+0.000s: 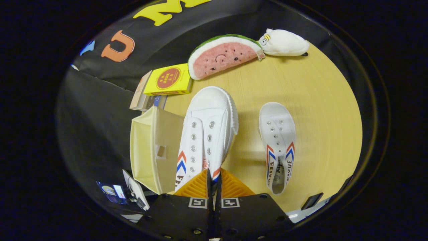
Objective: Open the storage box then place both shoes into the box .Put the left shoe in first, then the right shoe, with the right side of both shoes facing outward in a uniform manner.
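My gripper [213, 182] is shut on the heel end of a white canvas shoe [207, 134] with red and blue chevrons, and the shoe hangs above the table with its toe pointing away from me. Just left of this shoe stands the cream storage box [152, 147], its front open. The second white shoe [278, 144] lies flat on the wooden table [317, 110] to the right of my fingers, toe pointing away.
Beyond the held shoe lie a watermelon-slice plush [222, 55] and a white plush toy [284, 43] at the far table edge. A yellow carton [169, 80] rests on stacked boxes behind the storage box. Bare wood stretches to the right of the second shoe.
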The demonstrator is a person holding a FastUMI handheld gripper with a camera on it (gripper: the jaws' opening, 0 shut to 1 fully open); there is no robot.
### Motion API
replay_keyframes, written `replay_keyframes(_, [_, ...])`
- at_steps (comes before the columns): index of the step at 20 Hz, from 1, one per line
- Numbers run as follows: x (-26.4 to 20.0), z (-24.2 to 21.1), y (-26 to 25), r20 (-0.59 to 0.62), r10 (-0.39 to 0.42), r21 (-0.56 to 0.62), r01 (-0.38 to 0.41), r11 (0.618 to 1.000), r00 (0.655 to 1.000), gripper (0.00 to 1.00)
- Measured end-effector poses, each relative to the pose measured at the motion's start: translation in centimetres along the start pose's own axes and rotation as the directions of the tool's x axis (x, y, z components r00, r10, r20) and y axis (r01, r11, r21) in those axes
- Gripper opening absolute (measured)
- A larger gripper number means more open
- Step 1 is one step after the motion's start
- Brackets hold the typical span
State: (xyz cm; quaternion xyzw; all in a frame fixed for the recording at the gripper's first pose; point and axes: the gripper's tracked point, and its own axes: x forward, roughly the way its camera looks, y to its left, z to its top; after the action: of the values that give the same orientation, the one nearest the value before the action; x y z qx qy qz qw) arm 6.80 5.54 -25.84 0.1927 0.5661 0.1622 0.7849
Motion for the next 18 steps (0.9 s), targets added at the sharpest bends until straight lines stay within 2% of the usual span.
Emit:
replay_keyframes(4, [-0.9,1.0,4.4,0.043,0.026,-0.023,-0.025,0.999,0.999,0.0])
replay_keyframes(11, [2.6,0.1,14.0,-0.009,0.077,-0.095,-0.078,0.992,0.997,0.0])
replay_keyframes(18, [8.1,-1.6,19.4,-0.057,0.026,-0.185,-0.036,0.982,0.998,0.0])
